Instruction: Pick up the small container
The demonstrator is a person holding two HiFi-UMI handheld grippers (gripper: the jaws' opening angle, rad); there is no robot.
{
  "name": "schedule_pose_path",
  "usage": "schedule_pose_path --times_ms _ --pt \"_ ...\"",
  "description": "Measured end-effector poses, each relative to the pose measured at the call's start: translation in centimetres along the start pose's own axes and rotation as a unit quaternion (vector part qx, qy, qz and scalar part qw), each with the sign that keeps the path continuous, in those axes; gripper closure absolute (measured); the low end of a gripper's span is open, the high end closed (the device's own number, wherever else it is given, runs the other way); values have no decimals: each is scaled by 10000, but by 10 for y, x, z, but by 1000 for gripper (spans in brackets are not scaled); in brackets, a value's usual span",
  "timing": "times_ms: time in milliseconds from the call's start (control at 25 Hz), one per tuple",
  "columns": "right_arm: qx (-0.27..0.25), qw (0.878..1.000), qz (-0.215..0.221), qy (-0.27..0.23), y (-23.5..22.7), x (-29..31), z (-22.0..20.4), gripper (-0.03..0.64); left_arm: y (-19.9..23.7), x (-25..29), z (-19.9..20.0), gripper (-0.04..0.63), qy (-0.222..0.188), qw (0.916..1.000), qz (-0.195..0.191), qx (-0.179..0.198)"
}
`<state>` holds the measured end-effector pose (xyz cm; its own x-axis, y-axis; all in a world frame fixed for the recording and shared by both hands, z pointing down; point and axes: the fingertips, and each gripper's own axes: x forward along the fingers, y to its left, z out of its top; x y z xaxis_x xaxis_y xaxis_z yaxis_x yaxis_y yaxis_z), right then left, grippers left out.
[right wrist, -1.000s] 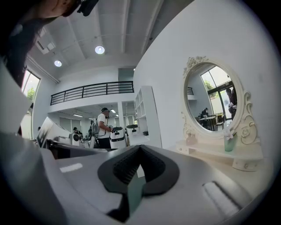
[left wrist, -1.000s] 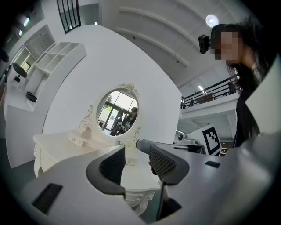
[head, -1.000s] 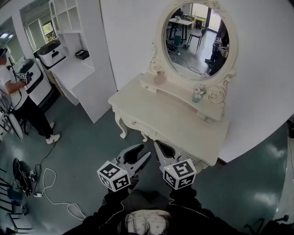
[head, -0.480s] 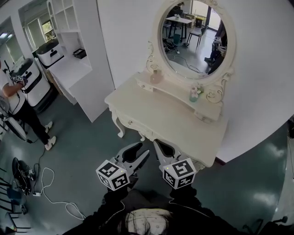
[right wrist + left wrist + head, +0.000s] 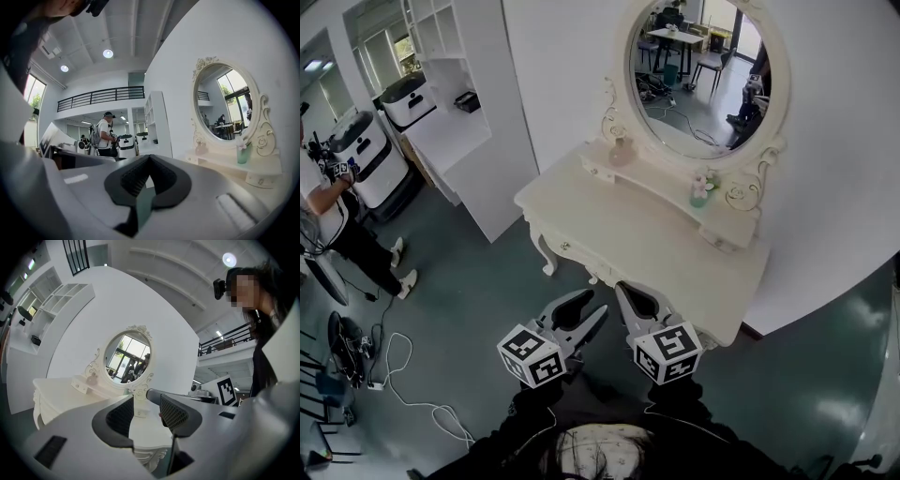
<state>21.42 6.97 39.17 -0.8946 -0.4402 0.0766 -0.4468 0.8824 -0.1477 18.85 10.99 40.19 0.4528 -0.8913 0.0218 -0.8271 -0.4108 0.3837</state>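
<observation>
Small container (image 5: 622, 155), a rounded pinkish jar, stands on the left end of the carved cream dressing table's (image 5: 609, 234) raised shelf, at 7 o'clock of the oval mirror (image 5: 698, 70). Only the head view shows both grippers together, at 6 o'clock of the jar and well apart from it. The left gripper (image 5: 147, 401) view shows its ribbed black pads spread and empty. The right gripper (image 5: 149, 159) view shows its pads pressed together, and a translucent green vase (image 5: 242, 152).
</observation>
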Motion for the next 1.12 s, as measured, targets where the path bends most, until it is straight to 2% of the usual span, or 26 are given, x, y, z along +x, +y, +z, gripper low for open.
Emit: schedule_pose_path --times_ms 440,640,920,1120 --pt "194 9998 -24 -53 -12 41 -1 607 35 8 10 419 217 9997 -11 85" --pt "157 9998 -121 25 -16 80 -3 607 72 12 21 419 244 9996 -128 60" --pt "185 9994 -301 1 -11 152 9 607 132 14 55 419 392 9981 -438 177" --pt "187 9987 -473 59 -9 196 12 607 175 12 76 419 395 9973 -613 127"
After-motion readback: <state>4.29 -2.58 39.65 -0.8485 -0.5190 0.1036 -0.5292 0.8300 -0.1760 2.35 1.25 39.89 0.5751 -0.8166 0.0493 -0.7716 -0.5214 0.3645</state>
